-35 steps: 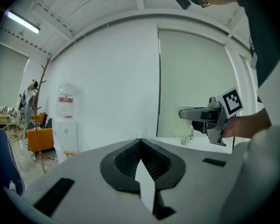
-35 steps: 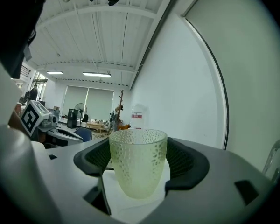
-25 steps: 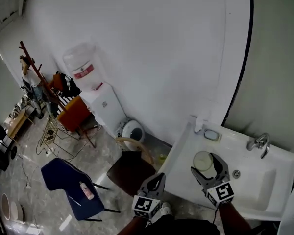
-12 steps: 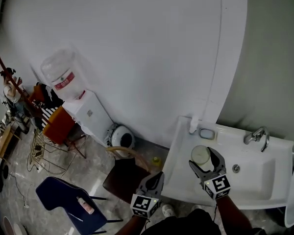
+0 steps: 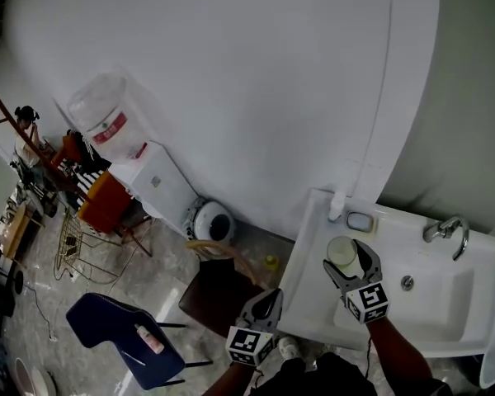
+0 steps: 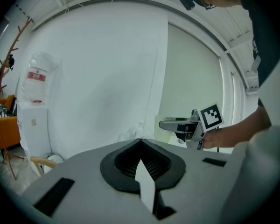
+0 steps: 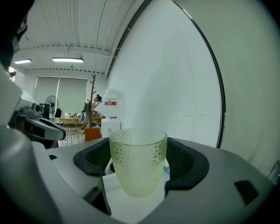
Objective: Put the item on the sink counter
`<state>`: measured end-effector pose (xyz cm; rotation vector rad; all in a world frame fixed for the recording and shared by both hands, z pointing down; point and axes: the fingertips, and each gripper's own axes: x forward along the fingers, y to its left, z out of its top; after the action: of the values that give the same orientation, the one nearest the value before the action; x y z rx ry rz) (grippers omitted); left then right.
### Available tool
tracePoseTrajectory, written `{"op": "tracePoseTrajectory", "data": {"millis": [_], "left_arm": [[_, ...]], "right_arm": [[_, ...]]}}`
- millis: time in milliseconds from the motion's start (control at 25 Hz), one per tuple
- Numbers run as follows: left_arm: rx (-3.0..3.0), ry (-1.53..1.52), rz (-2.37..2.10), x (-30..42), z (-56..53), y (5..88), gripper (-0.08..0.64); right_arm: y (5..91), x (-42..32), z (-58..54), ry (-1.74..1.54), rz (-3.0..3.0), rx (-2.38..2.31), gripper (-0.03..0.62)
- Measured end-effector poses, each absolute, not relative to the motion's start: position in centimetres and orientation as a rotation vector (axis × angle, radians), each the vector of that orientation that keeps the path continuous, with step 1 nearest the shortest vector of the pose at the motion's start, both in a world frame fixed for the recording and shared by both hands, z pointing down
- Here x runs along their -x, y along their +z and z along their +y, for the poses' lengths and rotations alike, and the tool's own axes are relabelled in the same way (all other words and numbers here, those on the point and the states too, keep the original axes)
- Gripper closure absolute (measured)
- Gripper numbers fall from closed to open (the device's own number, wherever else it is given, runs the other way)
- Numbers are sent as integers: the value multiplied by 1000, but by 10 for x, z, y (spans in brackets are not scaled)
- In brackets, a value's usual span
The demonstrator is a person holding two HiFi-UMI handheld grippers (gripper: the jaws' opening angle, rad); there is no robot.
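The right gripper (image 5: pixel 345 256), spread wide, holds a dimpled cup (image 7: pixel 138 160) over the surface's (image 5: pixel 307 264) left edge for setting down.

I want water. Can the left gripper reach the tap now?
Probably not easily: the left gripper hangs beside the sink, and the right gripper with the cup is between it and the tap.

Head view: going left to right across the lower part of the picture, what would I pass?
Blue chair → left gripper → cup → sink drain → faucet
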<state>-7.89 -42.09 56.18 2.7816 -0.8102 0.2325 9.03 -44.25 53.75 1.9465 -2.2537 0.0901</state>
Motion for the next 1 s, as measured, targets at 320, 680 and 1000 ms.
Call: {"op": "tracePoseTrajectory", "data": {"millis": [320, 680, 1000], "left_arm": [[-2708, 239, -873, 60, -435, 573, 548], [-2703, 300, -883, 55, -438, 588, 548], [-2677, 290, -921, 59, -437, 599, 548]], "right_arm": [[609, -97, -465, 228, -2217, -1898, 215], [668, -111, -484, 322, -2156, -1898, 215], [684, -107, -479, 321, -2159, -1876, 215]]}}
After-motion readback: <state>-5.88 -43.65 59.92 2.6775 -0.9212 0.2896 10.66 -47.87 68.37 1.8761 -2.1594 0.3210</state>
